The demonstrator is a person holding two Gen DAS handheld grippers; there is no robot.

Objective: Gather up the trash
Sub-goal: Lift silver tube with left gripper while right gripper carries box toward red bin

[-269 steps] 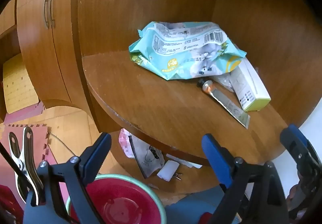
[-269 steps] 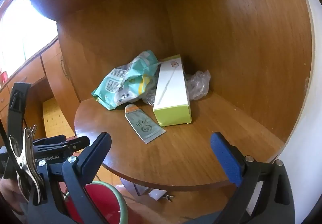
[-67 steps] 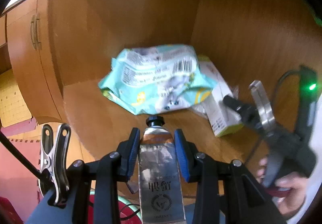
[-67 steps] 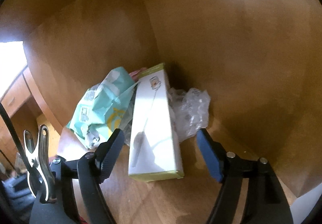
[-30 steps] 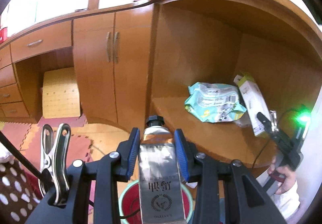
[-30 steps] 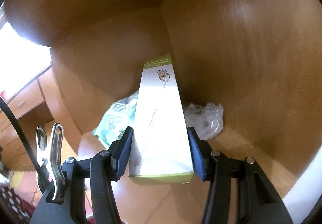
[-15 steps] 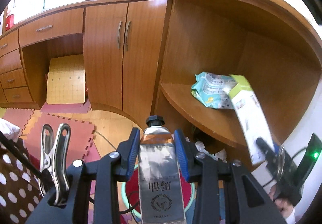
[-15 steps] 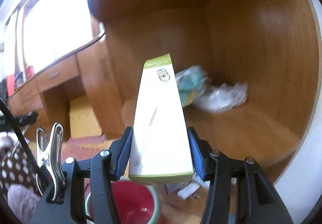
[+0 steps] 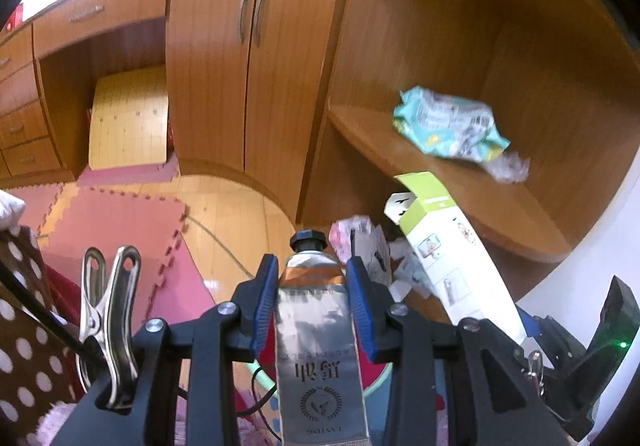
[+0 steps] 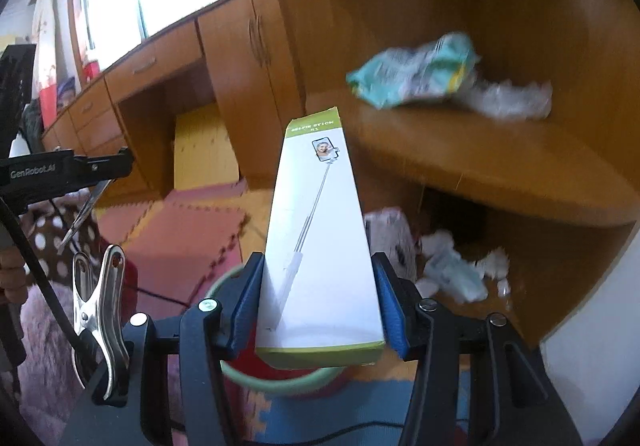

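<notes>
Both loads have left the shelf [image 9: 460,181]: left gripper [image 9: 316,298] clamped on the tube [image 9: 320,330], right gripper [image 10: 320,310] clamped on the selfie-stick box [image 10: 320,246], now above the red bin [image 10: 280,378], ready to drop.

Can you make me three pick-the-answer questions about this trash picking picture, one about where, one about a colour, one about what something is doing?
1. Where is the teal wrapper?
A. on the wooden shelf
B. on the floor
C. in a drawer

2. What colour is the cap of the tube?
A. white
B. black
C. red

3. What is the right gripper doing?
A. hanging open
B. squeezing a spoon
C. clamping the selfie stick box

Answers: 1 A, the wrapper lies up on the shelf; 2 B, the tube's screw cap is black; 3 C, both blue pads press the box's sides.
</notes>
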